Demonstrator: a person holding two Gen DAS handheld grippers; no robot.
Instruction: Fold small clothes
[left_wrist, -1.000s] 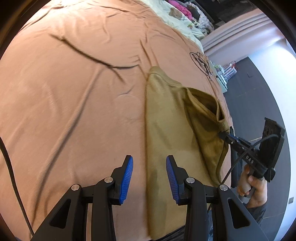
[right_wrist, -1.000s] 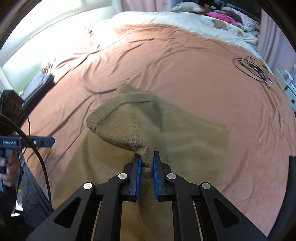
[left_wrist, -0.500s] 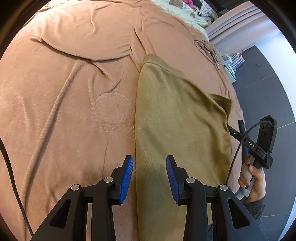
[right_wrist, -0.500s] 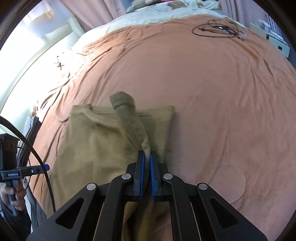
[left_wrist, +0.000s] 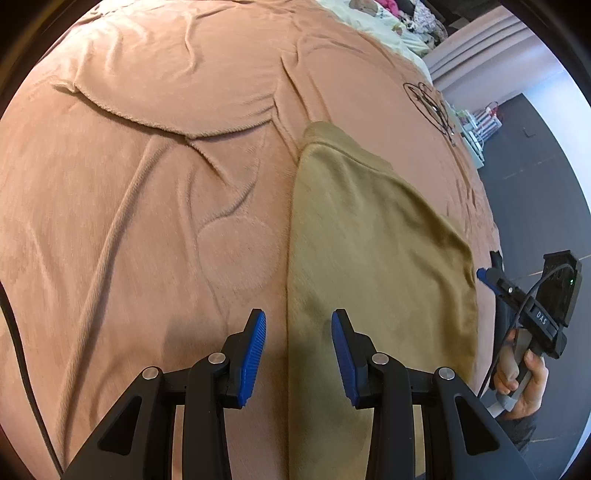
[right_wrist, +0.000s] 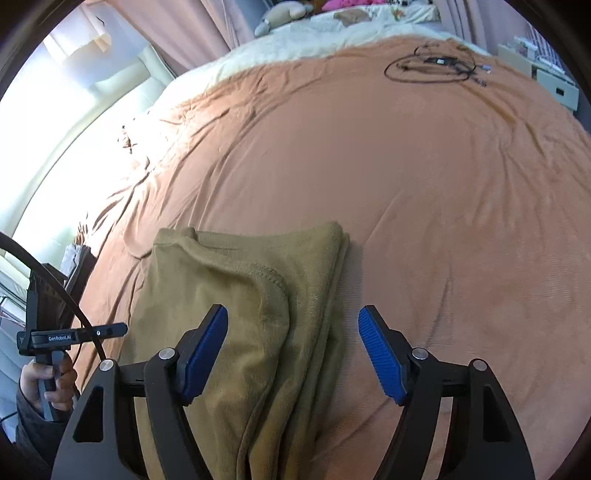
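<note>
Left wrist view, L to R: brown blanket is seen wrinkled, w/ a round pressed mark just beside the olive garment. Garment is laid flat on the blanket, folded lengthwise, long straight edge on its left. Left gripper is held part-open above that edge, nothing pinched; left blue pad over blanket, right pad over garment. Black cable coil is seen far up, well apart. At far right, right gripper is held by a hand, just off the garment's right edge.

Right wrist view, L to R: hand w/ left gripper at far left. Garment lies w/ folded-over sleeve hem on top. Right gripper jaws have just been opening; now wide apart, garment's right part between them, pads not pressing it.
</note>
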